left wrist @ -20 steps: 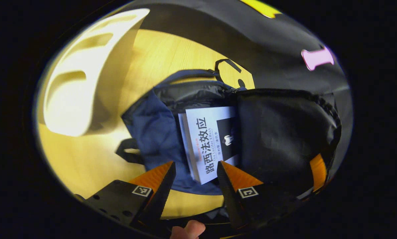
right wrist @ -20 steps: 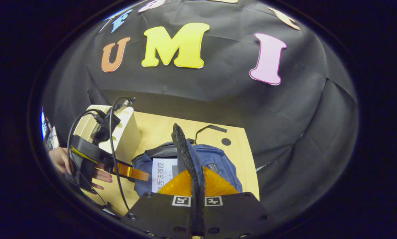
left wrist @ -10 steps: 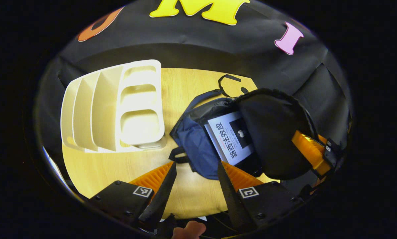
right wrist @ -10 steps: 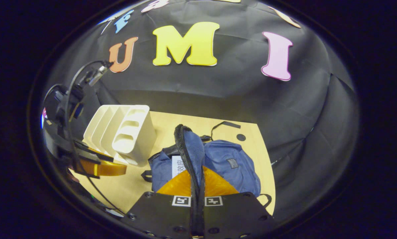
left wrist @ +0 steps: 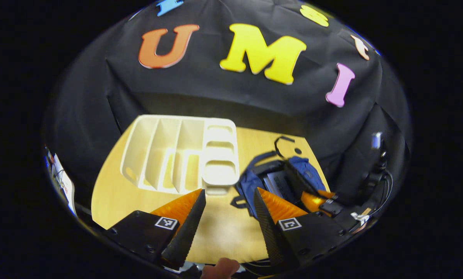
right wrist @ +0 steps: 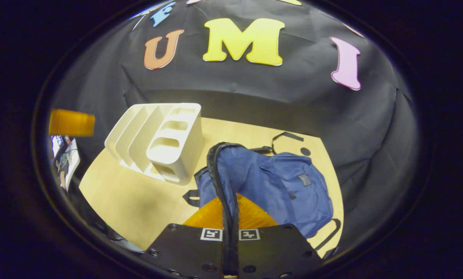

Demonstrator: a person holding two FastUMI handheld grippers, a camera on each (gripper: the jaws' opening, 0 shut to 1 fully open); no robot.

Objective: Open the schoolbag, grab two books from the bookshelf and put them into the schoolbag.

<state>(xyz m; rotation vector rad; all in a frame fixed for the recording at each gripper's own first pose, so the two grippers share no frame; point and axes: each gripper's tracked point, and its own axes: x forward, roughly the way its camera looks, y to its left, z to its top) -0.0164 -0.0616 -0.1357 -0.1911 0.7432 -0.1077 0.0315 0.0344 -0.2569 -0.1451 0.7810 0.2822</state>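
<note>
A pale wooden bench (right wrist: 131, 201) carries a white plastic slotted bookshelf (right wrist: 158, 143), with a blue fabric schoolbag (right wrist: 278, 186) just beside it. A light-covered book (left wrist: 275, 183) lies inside the bag. The right tool (right wrist: 230, 211) pinches the bag's raised black zipper edge (right wrist: 216, 170); the left tool (left wrist: 227, 201) hangs open above the bench.

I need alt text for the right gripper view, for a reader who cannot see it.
The right gripper is shut on the zippered flap of a blue schoolbag, holding it raised above a wooden table. A white bookshelf stands to the bag's left.
</note>
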